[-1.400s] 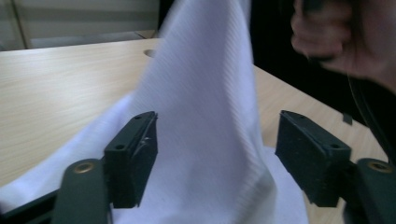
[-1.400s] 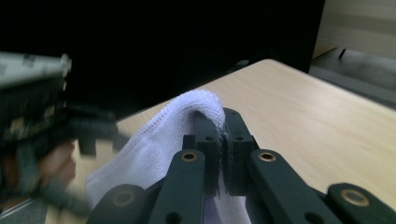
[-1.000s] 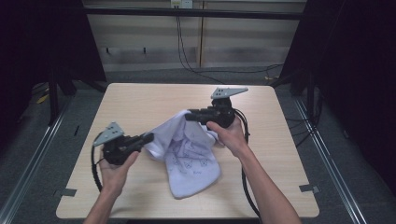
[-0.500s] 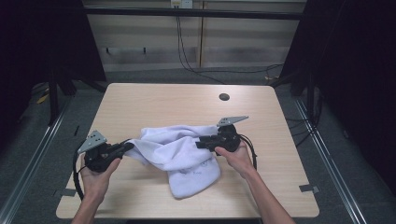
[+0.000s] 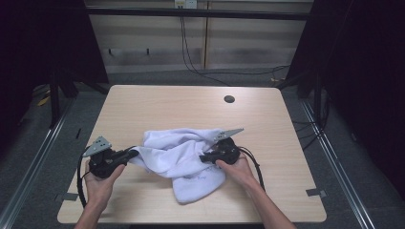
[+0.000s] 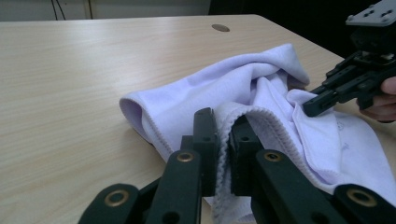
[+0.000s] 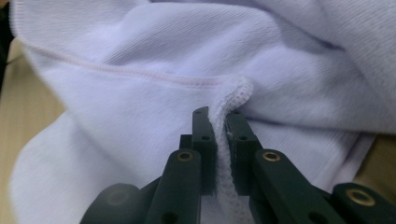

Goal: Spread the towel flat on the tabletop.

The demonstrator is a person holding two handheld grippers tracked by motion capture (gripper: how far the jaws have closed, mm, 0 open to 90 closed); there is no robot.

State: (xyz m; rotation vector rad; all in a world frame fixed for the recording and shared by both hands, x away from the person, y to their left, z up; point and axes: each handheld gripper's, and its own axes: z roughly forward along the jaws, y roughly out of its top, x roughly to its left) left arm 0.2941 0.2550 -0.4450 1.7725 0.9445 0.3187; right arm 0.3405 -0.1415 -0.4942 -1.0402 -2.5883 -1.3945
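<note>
cloth: white towel [image 5: 184, 160] lying bunched on the table [image 5: 157, 102], toward the near edge and about midway between the left and right edges; one rumpled band running left to right, a flatter lobe hanging toward the near edge

left gripper [image 5: 128, 154]: sitting near the table's near-left corner, pointing right at the towel's left end; jaws clamping on a hemmed edge of the towel, stitched rim sticking up between them in the left gripper view [image 6: 223, 135]

right gripper [image 5: 205, 158]: sitting right of centre, pointing left into the towel's right part; jaws have just been closing and are now pinching a fold of hem, knit edge squeezed between them in the right gripper view [image 7: 219, 140]

hands: left hand [image 5: 99, 177] wrapping the left gripper body from the near side; right hand [image 5: 237, 168] doing the same on the right gripper, forearm running off the near edge

towel between grippers: sagging, wrinkled, resting on the table

cables: black cable looping off each gripper toward the near edge

table extras: dark round hole [image 5: 229, 99] near the far-right corner, well apart from the towel
</note>
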